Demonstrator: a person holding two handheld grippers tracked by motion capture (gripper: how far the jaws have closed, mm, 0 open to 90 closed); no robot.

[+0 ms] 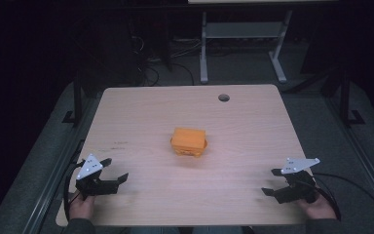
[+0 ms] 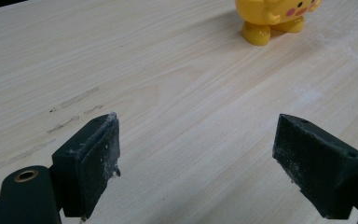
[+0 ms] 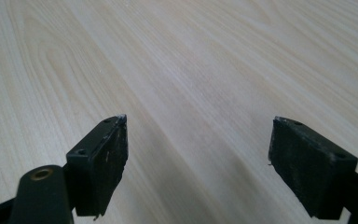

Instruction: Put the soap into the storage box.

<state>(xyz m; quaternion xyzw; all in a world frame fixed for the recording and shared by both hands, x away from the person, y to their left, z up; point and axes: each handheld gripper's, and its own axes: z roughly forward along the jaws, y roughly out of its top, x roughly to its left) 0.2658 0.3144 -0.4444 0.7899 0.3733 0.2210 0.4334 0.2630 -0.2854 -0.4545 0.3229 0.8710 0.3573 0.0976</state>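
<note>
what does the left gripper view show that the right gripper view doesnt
Left gripper view alone: the lower part of a yellow toy figure with pink cheeks, standing on the table at the top edge of the picture, plus a few grey scuff marks on the wood ahead of the jaws.

Right gripper view alone: plain wood grain ahead of the right gripper, with no object or marks on it.

Both: the pale wooden table and a pair of black jaws standing wide apart with nothing between them; the left gripper is likewise open and empty.

One yellow toy (image 1: 190,142) — two grippers — one table (image 1: 141,112)
</note>
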